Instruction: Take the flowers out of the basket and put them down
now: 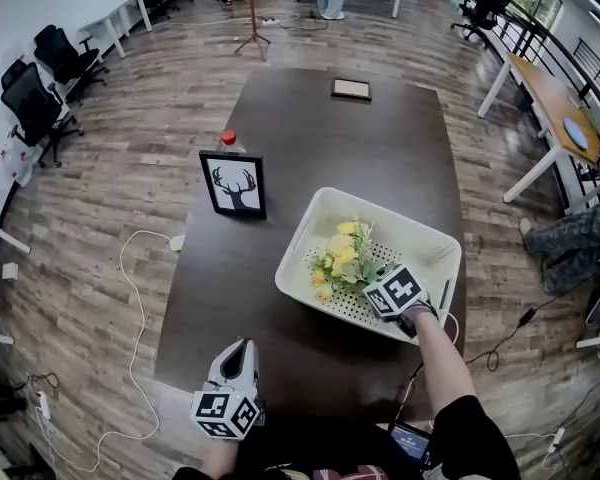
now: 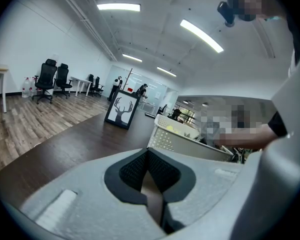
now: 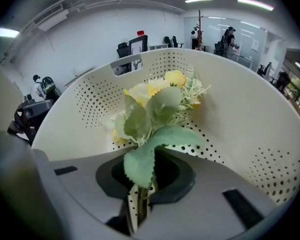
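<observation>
Your right gripper [image 3: 139, 191] pinches the flowers [image 3: 157, 101] by their thin stems in the basket [image 3: 250, 129]; they look light and floppy, so lift gently; left gripper [image 2: 150, 176] fingers pressed together

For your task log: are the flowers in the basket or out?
In: the flowers lie inside the basket, stems pinched by the right claw.

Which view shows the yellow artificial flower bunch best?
Right gripper view: the yellow artificial flower bunch fills the frame, stems pinched in the right tongs. Head view shows it small in the white perforated basket; left gripper view shows only a yellow sliver above the rim.
</observation>
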Motion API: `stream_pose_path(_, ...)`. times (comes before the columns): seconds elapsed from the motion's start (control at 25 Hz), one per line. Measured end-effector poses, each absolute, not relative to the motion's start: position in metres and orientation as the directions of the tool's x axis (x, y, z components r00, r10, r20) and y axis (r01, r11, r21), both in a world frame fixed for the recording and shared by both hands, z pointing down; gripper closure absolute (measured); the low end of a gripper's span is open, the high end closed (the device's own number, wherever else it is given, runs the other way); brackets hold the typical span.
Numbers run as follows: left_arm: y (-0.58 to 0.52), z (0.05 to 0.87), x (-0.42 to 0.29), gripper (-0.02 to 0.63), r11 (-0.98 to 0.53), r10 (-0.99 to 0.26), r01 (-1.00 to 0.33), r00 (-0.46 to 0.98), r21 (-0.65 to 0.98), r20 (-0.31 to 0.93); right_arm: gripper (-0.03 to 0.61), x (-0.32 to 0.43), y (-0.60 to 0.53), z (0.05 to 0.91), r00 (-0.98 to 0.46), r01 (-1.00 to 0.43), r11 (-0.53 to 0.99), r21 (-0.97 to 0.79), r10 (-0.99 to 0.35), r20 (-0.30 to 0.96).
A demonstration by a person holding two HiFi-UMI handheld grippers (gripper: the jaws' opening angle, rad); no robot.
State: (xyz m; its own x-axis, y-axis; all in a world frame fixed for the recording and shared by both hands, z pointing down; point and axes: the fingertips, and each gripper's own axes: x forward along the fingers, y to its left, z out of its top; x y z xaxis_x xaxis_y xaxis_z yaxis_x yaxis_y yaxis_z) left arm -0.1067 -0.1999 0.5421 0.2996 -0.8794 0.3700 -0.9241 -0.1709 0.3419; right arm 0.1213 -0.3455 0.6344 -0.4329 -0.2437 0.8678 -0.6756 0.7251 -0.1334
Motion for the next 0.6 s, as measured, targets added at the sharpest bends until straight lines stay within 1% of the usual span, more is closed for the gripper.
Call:
stream_pose_path(0.28,-0.196,0.539,-0.107,0.606,-0.176,-0.883,-0.924,0.301,0.339,0.361,0.526,0.123,-0.351,0.597,-0.470,-0.682,0.719,-0.131,-0.295,0.832)
stream_pose_path(0.6,-0.190,0.533,-0.100,0.606,-0.209,-0.885,-0.918,0.324,0.336,0.334,0.526,0.131,-0.344,0.570,-0.467,-0.713,0.696,-0.091,-0.373,0.802)
